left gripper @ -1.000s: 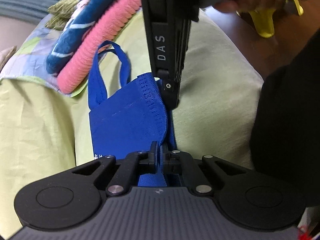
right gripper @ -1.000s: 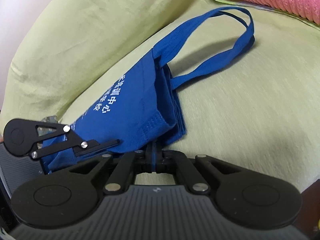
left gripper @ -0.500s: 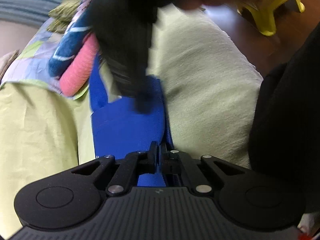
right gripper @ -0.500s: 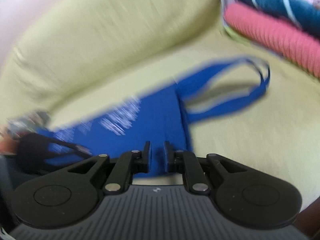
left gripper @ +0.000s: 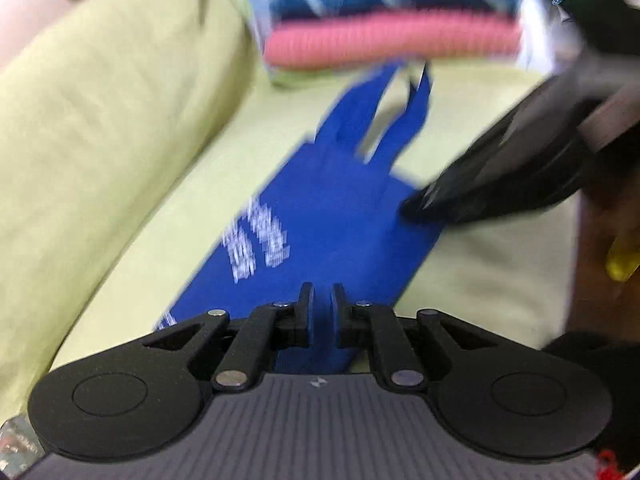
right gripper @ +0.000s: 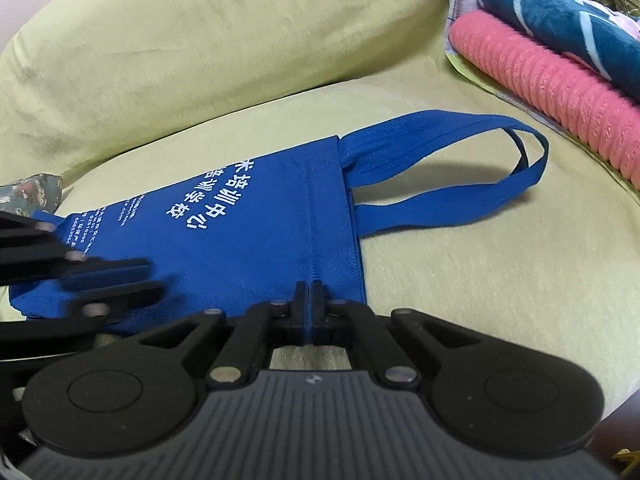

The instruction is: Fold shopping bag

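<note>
The blue shopping bag [right gripper: 256, 232] lies flat on the yellow-green sofa seat with its white print up and its two handles [right gripper: 460, 132] stretched toward the stacked textiles. My right gripper [right gripper: 311, 290] is shut on the bag's near edge beside the handles, with a sliver of blue showing between the fingers. In the blurred left wrist view that gripper [left gripper: 408, 210] comes in from the right onto the bag [left gripper: 332, 216]. My left gripper [left gripper: 322, 300] is at the bag's bottom end with its jaws opening. A narrow gap shows between them, and blue fabric lies under it. The right wrist view shows the left gripper [right gripper: 154, 279] with its fingers parted.
A sofa back cushion [right gripper: 200, 40] rises behind the bag. A pink ribbed textile [right gripper: 560, 92] and a dark blue patterned one [right gripper: 560, 20] are stacked beyond the handles. A patterned cloth [right gripper: 36, 192] pokes in at the left. Brown floor with a yellow object [left gripper: 622, 264] lies past the seat's edge.
The bag's raised, curled flap has come down and the bag now lies flat, print up. My left gripper rolled and its jaws parted. My right gripper opened briefly and shut again.
</note>
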`<control>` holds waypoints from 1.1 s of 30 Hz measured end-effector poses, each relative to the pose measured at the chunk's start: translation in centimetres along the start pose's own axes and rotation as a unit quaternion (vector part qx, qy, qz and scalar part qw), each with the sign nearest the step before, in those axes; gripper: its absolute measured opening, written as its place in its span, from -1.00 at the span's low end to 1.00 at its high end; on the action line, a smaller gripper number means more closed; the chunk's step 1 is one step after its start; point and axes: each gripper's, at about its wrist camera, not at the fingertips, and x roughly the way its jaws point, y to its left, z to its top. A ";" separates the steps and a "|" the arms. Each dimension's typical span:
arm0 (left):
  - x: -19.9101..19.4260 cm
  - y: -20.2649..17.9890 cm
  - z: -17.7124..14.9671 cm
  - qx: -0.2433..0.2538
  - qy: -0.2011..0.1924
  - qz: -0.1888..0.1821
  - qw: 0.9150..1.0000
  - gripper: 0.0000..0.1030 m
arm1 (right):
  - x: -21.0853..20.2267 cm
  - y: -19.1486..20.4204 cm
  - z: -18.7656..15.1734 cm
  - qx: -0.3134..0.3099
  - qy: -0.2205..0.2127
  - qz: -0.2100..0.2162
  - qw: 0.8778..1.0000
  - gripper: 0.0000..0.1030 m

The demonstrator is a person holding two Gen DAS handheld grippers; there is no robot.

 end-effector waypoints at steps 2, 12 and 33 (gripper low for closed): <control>-0.1 0.9 -1.2 0.002 0.005 0.019 1.000 -0.75 | 0.1 0.0 0.1 -0.001 0.004 0.000 1.000 -1.00; -0.9 8.8 -10.9 0.009 0.123 0.175 0.977 -0.99 | 0.1 0.4 0.1 -0.005 0.008 -0.004 1.000 -1.00; -5.3 10.4 -6.5 -0.088 0.021 0.136 0.987 -0.72 | 0.1 0.9 0.2 -0.015 0.015 -0.014 1.000 -1.00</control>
